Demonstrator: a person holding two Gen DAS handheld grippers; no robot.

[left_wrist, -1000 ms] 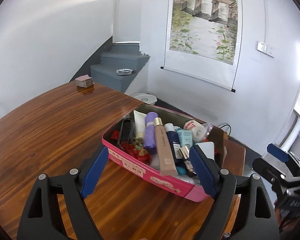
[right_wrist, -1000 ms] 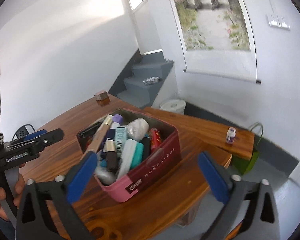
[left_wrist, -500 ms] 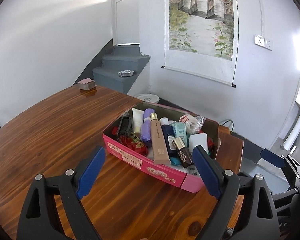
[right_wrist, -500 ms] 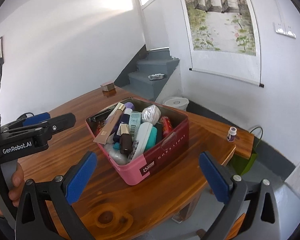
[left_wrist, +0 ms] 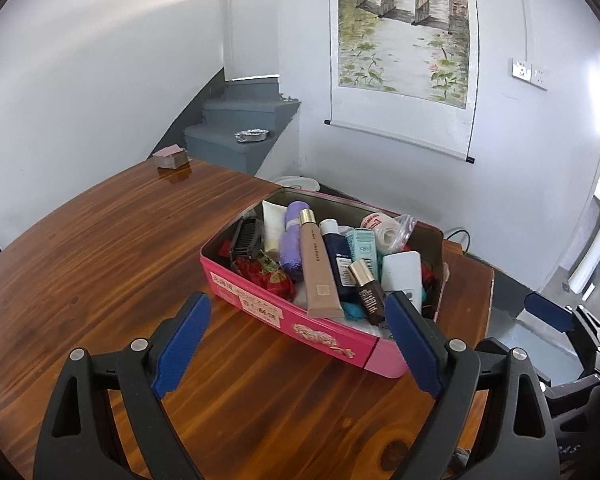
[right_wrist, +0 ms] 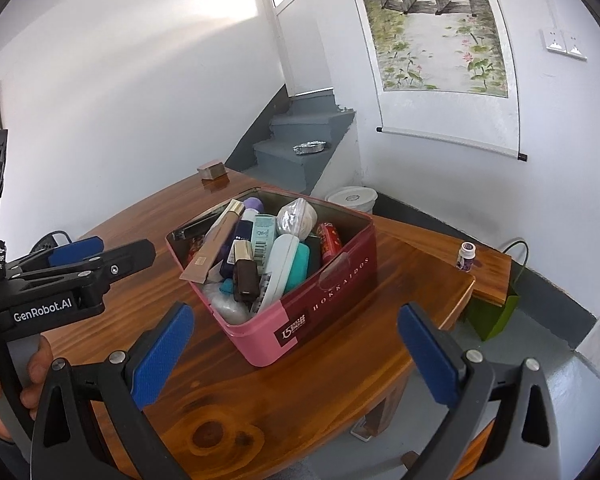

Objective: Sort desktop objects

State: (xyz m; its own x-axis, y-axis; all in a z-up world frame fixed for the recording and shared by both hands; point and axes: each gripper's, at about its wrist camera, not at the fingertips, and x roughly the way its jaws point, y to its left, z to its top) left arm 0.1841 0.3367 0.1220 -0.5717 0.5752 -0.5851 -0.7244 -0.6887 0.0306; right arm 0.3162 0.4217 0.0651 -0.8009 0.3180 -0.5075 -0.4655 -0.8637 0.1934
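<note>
Both claws, left (left_wrist: pixel 298 340) and right (right_wrist: pixel 296 354), gape empty just short of the pink tin (left_wrist: pixel 300 320), the left facing its long side.

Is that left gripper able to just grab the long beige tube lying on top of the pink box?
Probably yes. The beige tube lies on top of the pile in the pink box, nothing covers it, and the left gripper stands open just before it.

Left hand-held gripper (left_wrist: pixel 300 340) agape, empty; right hand-held gripper (right_wrist: pixel 296 344) likewise.
</note>
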